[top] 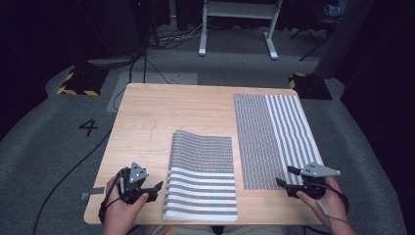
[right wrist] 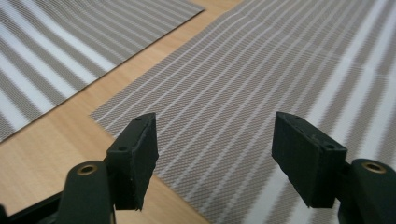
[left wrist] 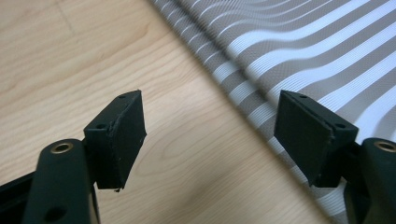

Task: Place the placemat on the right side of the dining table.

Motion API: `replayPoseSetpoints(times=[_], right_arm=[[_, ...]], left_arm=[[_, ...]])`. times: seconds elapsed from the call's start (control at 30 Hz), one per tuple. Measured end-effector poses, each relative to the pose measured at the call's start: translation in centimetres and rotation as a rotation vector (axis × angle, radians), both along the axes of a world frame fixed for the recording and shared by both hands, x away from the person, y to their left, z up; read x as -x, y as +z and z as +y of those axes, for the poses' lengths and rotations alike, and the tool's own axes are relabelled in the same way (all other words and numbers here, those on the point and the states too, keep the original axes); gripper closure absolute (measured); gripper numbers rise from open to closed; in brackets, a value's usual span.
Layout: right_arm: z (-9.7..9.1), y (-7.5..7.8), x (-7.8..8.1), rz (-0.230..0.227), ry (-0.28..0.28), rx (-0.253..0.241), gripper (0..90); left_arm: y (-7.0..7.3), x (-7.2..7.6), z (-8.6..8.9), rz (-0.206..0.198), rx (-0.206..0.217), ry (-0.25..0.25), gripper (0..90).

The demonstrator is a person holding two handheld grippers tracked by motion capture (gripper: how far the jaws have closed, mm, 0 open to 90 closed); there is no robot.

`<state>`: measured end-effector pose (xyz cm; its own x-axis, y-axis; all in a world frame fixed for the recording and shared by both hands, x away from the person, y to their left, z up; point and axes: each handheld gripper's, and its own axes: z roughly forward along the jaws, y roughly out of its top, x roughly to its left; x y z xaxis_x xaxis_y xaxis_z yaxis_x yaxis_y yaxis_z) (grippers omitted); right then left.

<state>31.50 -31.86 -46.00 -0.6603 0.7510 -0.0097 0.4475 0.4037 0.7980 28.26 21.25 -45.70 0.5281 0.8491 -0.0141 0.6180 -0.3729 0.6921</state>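
Your left tool [top: 152, 191] sits with jaws apart and empty, just left of the folded striped mat [top: 201, 178] at the tabletop [top: 147, 122] front edge. Your right tool [top: 288, 177], jaws also apart and empty, hovers over the flat mat's [top: 271, 137] near corner.

Light wooden table [top: 147, 122] sat on grey carpet [top: 44, 147], white desk frame [top: 238, 19] stood behind, black-yellow hazard-taped bases [top: 80, 81] flanked far corners, number 4 [top: 88, 127] marked floor, cables [top: 166, 36] trailed.
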Motion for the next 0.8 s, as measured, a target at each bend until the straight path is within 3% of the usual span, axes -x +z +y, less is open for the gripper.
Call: replayPoseSetpoints(times=[0.23, 0.4, 0.5, 0.67, 0.8], right_arm=[[3.4, -1.9, 1.1, 0.015, 0.121, 0.004, 34.1], [4.8, -3.5, 1.2, 0.026, 0.157, 0.02, 35.7], [5.3, -4.2, 1.3, 0.017, 0.166, 0.027, 36.8], [5.5, -4.4, 1.2, 0.032, 0.177, 0.051, 34.2], [5.8, -4.4, 1.4, 0.032, 0.163, 0.041, 30.3]], left_arm=[[-2.2, -0.6, 1.6, 0.035, -0.03, 0.003, 24.7], [-3.4, -1.0, 2.1, 0.055, -0.031, 0.0, 24.5], [-4.0, -1.2, 2.5, 0.055, -0.025, 0.007, 23.7], [-4.6, -1.5, 3.0, 0.009, 0.02, 0.012, 20.6], [-4.6, -1.4, 3.0, 0.009, 0.015, 0.02, 19.5]])
